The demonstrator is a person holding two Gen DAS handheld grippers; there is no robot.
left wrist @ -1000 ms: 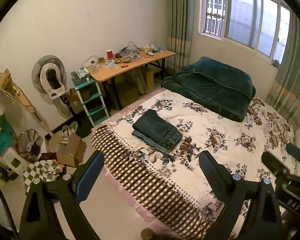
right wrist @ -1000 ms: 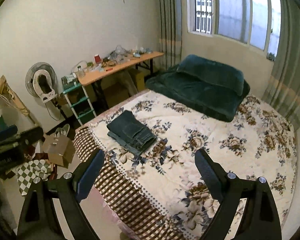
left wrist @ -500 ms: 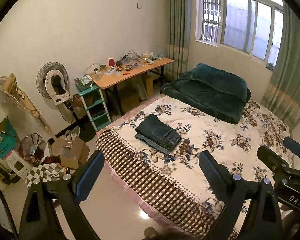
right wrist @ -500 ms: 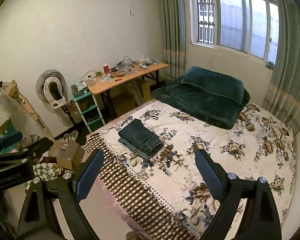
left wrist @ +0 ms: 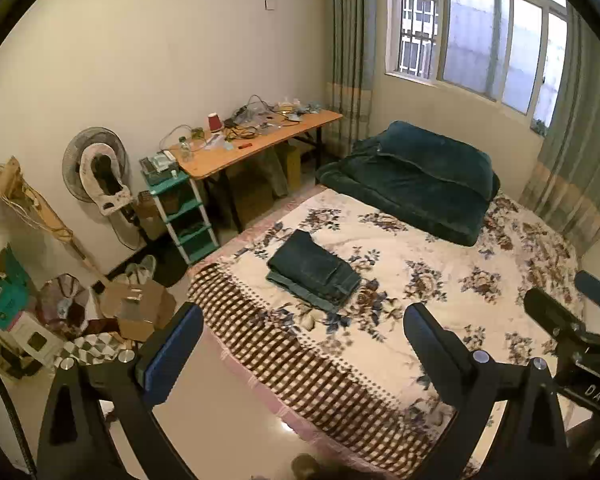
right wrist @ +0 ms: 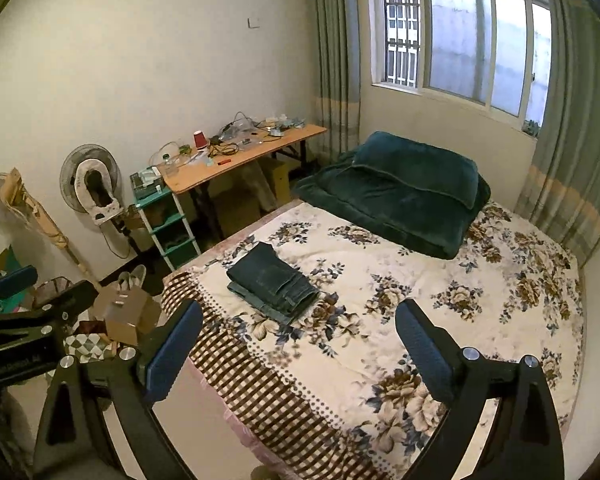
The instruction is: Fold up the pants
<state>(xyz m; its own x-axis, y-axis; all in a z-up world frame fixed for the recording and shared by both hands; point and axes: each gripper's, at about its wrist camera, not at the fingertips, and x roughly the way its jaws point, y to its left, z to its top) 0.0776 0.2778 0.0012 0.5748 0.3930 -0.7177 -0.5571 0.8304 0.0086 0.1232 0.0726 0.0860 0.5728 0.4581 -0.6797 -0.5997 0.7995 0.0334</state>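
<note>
The dark blue jeans (left wrist: 312, 274) lie folded into a compact rectangle on the floral quilt (left wrist: 440, 292), near the bed's foot corner, and show likewise in the right wrist view (right wrist: 274, 280). My left gripper (left wrist: 302, 320) hovers well above and short of them, jaws opening with nothing between them. My right gripper (right wrist: 299, 312) hangs just as far back, jaws also opening and empty. Each gripper shows at the edge of the other's view: the right gripper (left wrist: 572, 320) and the left gripper (right wrist: 28, 292). Neither touches the jeans.
A dark green blanket (left wrist: 412, 184) is heaped at the head of the bed under the window. Left of the bed stand a cluttered wooden desk (left wrist: 252, 148), a teal shelf rack (left wrist: 184, 216), a standing fan (left wrist: 96, 168) and cardboard boxes (left wrist: 136, 308) on the floor.
Both grippers have risen and drawn back from the bed, so the folded jeans look smaller and more of the room and floor shows. The jeans have not moved.
</note>
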